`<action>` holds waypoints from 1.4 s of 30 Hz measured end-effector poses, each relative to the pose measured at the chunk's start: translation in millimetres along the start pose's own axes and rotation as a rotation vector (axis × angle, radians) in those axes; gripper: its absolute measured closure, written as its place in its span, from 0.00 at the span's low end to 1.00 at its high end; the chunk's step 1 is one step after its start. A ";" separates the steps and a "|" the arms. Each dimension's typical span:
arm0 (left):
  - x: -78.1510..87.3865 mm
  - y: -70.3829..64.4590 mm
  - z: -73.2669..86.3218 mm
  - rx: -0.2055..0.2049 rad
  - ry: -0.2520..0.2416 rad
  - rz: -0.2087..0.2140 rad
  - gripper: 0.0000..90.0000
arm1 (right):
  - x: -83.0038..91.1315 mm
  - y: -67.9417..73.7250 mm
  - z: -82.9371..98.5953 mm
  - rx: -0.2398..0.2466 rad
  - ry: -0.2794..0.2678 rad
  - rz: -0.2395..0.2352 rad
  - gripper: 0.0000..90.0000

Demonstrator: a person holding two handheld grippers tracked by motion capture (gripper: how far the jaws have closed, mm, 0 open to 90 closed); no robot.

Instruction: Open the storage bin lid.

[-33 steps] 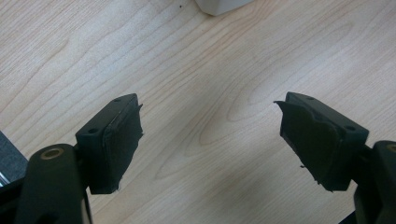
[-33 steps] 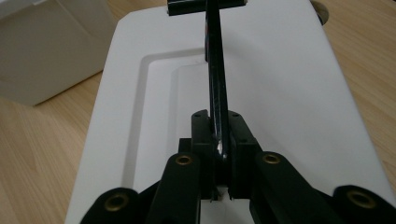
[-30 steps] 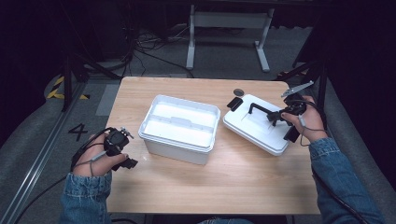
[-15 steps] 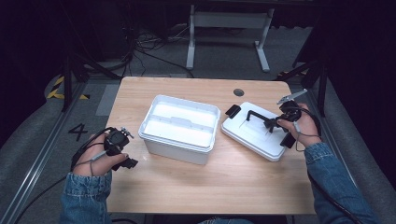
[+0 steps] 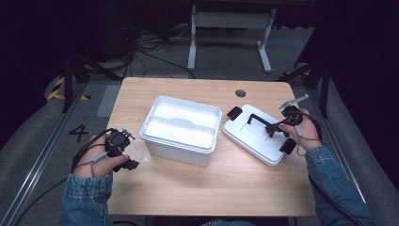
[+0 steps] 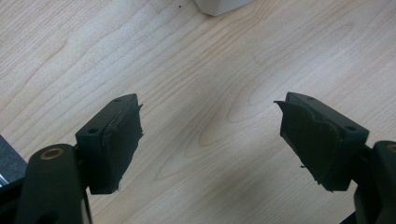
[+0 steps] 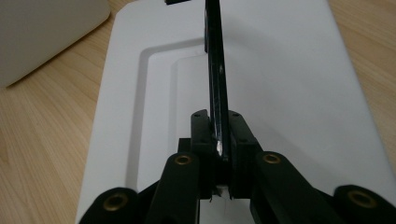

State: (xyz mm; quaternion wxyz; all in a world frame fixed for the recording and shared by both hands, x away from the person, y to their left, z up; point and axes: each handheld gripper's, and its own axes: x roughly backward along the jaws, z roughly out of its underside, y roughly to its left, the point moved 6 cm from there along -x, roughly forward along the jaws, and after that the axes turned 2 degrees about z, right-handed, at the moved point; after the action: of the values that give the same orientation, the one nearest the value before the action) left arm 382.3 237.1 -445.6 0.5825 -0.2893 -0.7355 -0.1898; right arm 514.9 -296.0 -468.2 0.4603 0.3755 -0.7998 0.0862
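Light wood-grain table (image 5: 211, 188), rounded corners, with a small dark round grommet (image 5: 240, 93) near the far edge at about 1 o'clock from the middle. The white box (image 5: 181, 128) sits open near the centre, and its lid (image 5: 256, 136) lies flat on the table just beside it at 3 o'clock, turned a bit askew to the table edge.

Right claw (image 5: 272, 130) is clenched on the lid's black handle (image 7: 215, 70). In the right gripper view you can see the thin black bar pinched right between the two jaws, standing upright off the white lid (image 7: 289, 93), with a corner of the box (image 7: 42, 32) at 10 o'clock.

Left claw (image 5: 123, 149) is released, sitting near the table's left edge at about 8 o'clock from the box and clear of it. The left gripper view has the jaws spread wide over bare wood (image 6: 210, 84) with nothing between them, and just a sliver of the box (image 6: 219, 4) at 12 o'clock.

Room is dark. Grey floor (image 5: 282, 52) past the table, cables (image 5: 146, 52) tangled at 11 o'clock, a grey metal stand (image 5: 230, 33) at 12 o'clock, yellow-black hazard tape (image 5: 59, 89) and a "4" (image 5: 78, 133) marked on the floor off the left side. Denim sleeves (image 5: 87, 197) come in from the bottom.
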 end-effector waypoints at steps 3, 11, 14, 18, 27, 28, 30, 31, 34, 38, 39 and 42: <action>-0.5 -1.2 0.3 0.009 -0.004 0.013 0.24 | -1.4 -1.6 1.9 -0.010 0.004 0.002 0.93; -0.5 -1.3 1.4 0.018 -0.001 0.009 0.24 | -3.2 -10.9 5.7 -0.084 -0.018 0.040 0.80; -0.7 -1.2 1.9 0.018 -0.002 0.010 0.24 | 0.8 -13.7 2.2 -0.069 -0.074 0.071 0.65; -0.8 -0.9 1.9 0.020 -0.002 0.010 0.24 | 10.3 -9.2 -1.5 -0.035 -0.115 0.120 0.59; 0.5 1.6 5.8 0.028 -0.010 0.007 0.24 | 38.2 41.6 -6.1 0.045 -0.184 0.090 0.59; 0.5 0.8 6.5 0.040 -0.012 0.015 0.24 | 40.1 48.6 -5.5 0.056 -0.187 0.077 0.59; 1.3 0.5 8.0 0.038 -0.009 0.015 0.24 | 42.2 67.4 -2.2 0.084 -0.175 0.054 0.57; 1.7 1.5 7.8 0.025 -0.015 0.009 0.24 | 42.3 71.7 -1.2 0.089 -0.172 0.046 0.57; 3.0 1.4 9.8 0.035 -0.019 0.014 0.24 | 43.1 88.0 2.4 0.106 -0.181 0.015 0.56; 3.5 3.1 13.4 0.048 -0.022 0.009 0.24 | 41.6 103.0 5.8 0.125 -0.188 -0.007 0.56; 3.7 1.8 14.2 0.064 -0.021 0.016 0.24 | 40.8 107.0 6.5 0.127 -0.187 -0.017 0.56; 4.2 3.2 14.2 0.047 -0.025 0.004 0.24 | 37.8 115.0 8.0 0.136 -0.183 -0.033 0.55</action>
State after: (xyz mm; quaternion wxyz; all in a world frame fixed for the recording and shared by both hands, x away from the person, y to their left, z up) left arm 373.1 249.2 -445.3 0.5804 -0.2795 -0.7463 -0.1676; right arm 420.2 -238.7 -418.5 0.3601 0.4255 -0.8244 0.0981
